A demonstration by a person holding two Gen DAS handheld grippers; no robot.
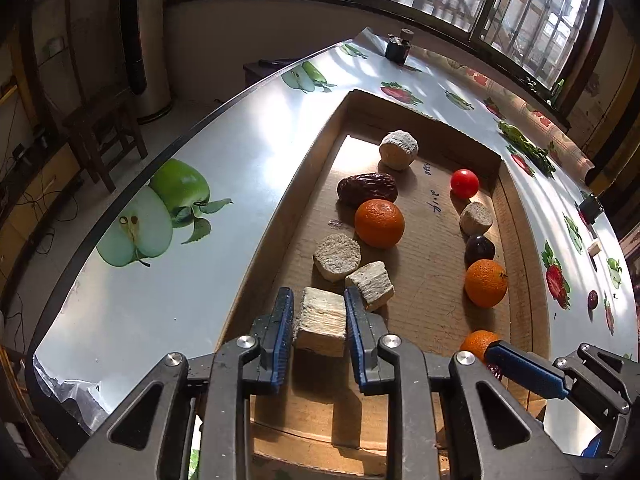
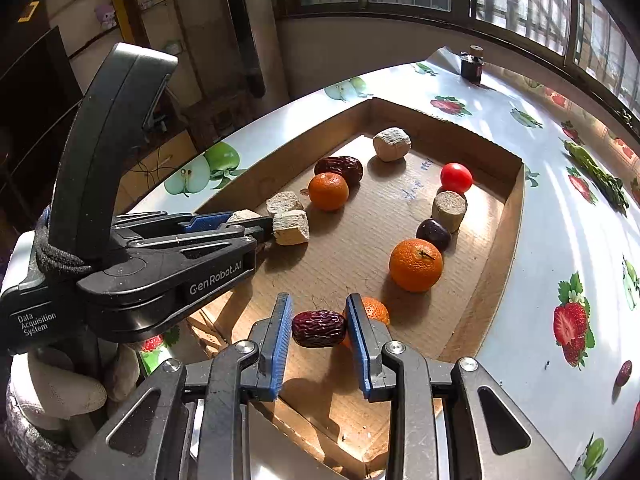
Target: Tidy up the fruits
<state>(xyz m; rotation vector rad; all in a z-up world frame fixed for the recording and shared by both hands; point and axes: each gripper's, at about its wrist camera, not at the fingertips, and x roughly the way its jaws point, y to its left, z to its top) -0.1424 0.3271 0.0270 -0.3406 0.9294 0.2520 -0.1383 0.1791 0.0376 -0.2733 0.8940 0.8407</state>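
A shallow cardboard box (image 1: 320, 152) (image 2: 508, 216) holds the fruits. My left gripper (image 1: 318, 322) is shut on a pale fibrous block (image 1: 322, 326), low over the box's near left part; it also shows in the right wrist view (image 2: 256, 222). My right gripper (image 2: 318, 326) is shut on a dark red date (image 2: 319, 328) near the box's front, with a small orange (image 2: 375, 310) just behind it. Left row: another date (image 1: 367, 188), an orange (image 1: 379, 223), pale chunks (image 1: 337, 257) (image 1: 372, 283). Right row: a red tomato (image 1: 464, 183), a dark plum (image 1: 479, 249), an orange (image 1: 486, 283).
The box lies on a table (image 1: 224, 208) with a glossy fruit-print cloth. A small dark bottle (image 1: 397, 49) stands at the far end. A pale round chunk (image 1: 399, 149) sits at the box's back. The table's left edge drops to the floor, with a wooden stool (image 1: 104, 128).
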